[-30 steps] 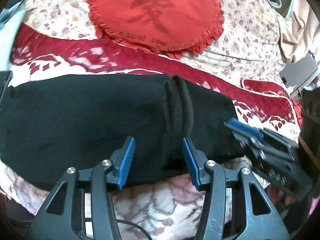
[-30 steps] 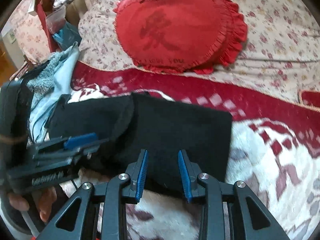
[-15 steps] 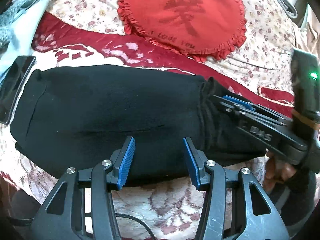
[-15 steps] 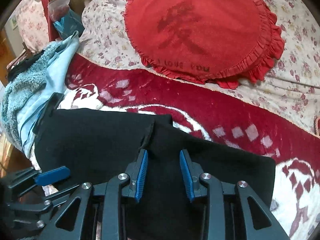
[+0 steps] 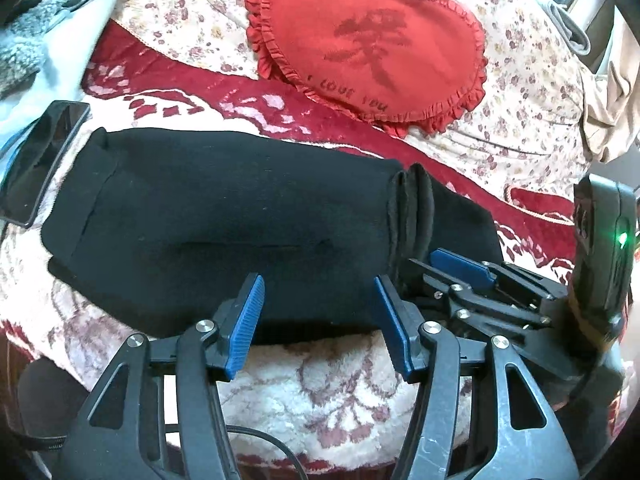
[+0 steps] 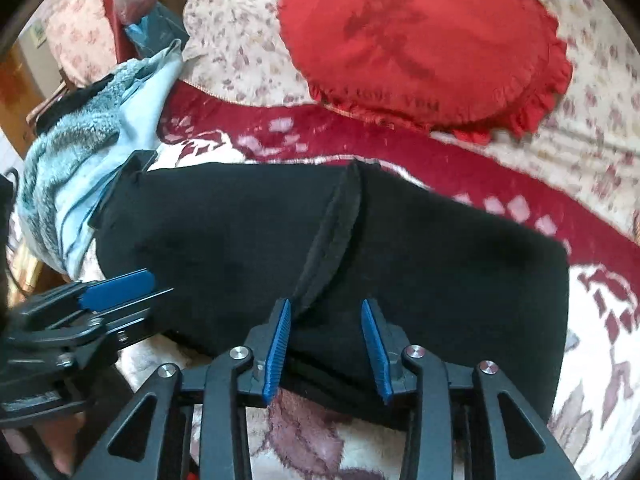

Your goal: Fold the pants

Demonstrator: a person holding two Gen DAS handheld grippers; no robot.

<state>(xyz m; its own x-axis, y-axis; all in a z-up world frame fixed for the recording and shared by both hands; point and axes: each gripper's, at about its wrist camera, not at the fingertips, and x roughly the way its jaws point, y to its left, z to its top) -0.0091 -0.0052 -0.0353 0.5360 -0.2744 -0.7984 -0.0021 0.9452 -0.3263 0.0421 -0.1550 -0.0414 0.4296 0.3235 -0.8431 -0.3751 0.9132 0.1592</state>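
soft daylight, fisheye bending at edges, right view slightly motion-blurred

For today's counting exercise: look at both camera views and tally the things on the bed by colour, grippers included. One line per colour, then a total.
Black: 2, the folded pants and a phone
Red: 1, the frilled cushion
Pale blue: 1, the fleecy blanket
Black with blue pads: 2, the left gripper and right gripper, both opening with nothing clamped
Total: 6

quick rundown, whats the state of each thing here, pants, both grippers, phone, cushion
pants: folded, flat on the blanket, held by neither gripper
left gripper: jaws opening, nothing pinched
right gripper: jaws opening, over the pants' near edge
phone: screen dark, beside the pants
cushion: lying flat
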